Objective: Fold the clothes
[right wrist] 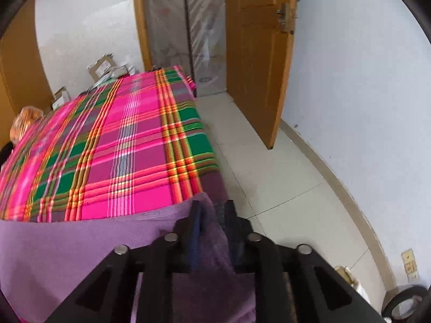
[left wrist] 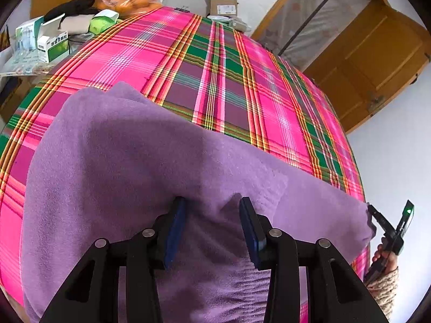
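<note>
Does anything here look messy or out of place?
Nothing looks damaged or spilled. The purple garment is bunched, unfolded and partly lifted off the plaid cloth; the right gripper pinches one corner, and the left gripper has fabric between its fingers.

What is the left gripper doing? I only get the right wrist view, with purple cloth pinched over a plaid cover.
Observer: The left gripper is open, fingers apart, with the purple garment lying between them.
Operator: Who holds my side?
Observer: A hand in a knitted sleeve grips the right gripper, which pinches the garment's corner.
Operator: Anything else?
Observer: Green and white boxes sit beyond the plaid cover, far left.
</note>
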{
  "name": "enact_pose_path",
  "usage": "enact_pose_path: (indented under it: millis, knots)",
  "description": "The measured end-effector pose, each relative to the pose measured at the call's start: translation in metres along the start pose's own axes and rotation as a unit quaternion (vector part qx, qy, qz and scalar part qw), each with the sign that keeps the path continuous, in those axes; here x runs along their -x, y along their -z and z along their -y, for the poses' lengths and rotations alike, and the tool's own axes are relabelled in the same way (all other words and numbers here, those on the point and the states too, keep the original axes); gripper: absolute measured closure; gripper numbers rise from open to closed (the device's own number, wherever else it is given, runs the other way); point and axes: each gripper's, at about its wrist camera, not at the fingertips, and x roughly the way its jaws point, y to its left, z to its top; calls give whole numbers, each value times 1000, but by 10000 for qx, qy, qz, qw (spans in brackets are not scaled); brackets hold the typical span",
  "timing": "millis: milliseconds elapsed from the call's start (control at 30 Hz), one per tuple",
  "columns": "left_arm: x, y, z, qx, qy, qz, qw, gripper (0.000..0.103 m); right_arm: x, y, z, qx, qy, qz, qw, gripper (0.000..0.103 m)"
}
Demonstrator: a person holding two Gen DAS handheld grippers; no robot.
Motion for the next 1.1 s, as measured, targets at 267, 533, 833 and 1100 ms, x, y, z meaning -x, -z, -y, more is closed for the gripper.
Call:
enact_pose_path:
  millis: [267,533,833,1100]
  knots:
    - [0,1,0,-6,14,15,10000,61,65,42,14,-643,-251,411,9968,81]
    - [2,4,-2,-3,57,13,10000,61,76,86,9,-1379,-1314,57,9817,81]
    - [5,8,-4,7,121,2,9999,61,54,85,-13,-1396,-1868,-319,9719,78]
    - [7,10,-4,-32,112,-5,9999,61,55,81,-23,-1285,-1856,-210,9740,101]
